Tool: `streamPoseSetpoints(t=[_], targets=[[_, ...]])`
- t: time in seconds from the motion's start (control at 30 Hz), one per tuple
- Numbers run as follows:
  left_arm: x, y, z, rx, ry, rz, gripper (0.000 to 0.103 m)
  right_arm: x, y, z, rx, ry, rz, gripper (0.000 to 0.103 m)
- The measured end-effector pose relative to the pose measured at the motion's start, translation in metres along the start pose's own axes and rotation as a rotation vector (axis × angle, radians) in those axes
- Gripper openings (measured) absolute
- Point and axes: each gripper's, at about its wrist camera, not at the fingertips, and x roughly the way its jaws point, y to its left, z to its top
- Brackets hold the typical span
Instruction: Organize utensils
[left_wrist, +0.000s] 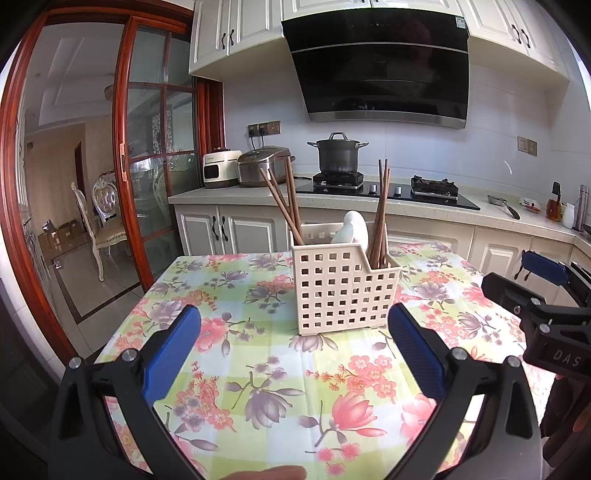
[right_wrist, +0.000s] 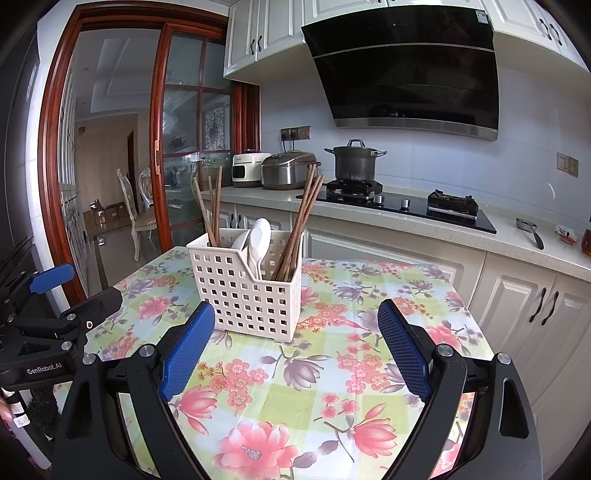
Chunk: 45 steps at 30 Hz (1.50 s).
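Ahead of you, from about ten o'clock round to two, runs the kitchen counter (right_wrist: 369, 218) with a black stovetop (right_wrist: 406, 208) on it. A dark pot (right_wrist: 356, 162) sits on the left burner near twelve o'clock, and two rice cookers (right_wrist: 288, 170) stand on the counter at eleven. Closer in, the table with its flowered cloth (right_wrist: 314, 369) fills the lower half of both views.

On that cloth, straight ahead at twelve o'clock from your left gripper (left_wrist: 293, 343) and nearer eleven from your right gripper (right_wrist: 295, 339), stands the cream perforated caddy (right_wrist: 243, 291), upright. One bundle of brown chopsticks (right_wrist: 295, 236) leans out of its right-hand compartment, another bundle (right_wrist: 212, 210) out of its left side, and white spoons (right_wrist: 258, 240) stand bowl-up in between.

Your left gripper's blue pads (left_wrist: 173, 354) are spread wide, with nothing between them but bare cloth, and they stop short of the caddy. Your right gripper's pads (right_wrist: 188, 354) are likewise spread wide and empty; the left one appears just in front of the caddy's near corner, though you cannot tell from this view whether it touches. Each gripper shows at the edge of the other's view, side by side.
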Motion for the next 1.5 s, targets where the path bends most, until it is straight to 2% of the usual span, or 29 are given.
streamPoseSetpoints(t=[0.93,1.3,1.5], targets=[[-0.006,0.001,0.003,-0.007,-0.010,0.007,0.098,0.000,0.001,-0.001,-0.002,-0.002,0.001,0.084],[0.004,0.010,0.002,-0.046,0.040,-0.008,0.098,0.000,0.001,-0.001,-0.004,-0.003,0.000,0.084],[0.006,0.012,0.001,-0.034,0.046,-0.013,0.098,0.000,0.002,-0.001,-0.006,0.001,-0.003,0.084]])
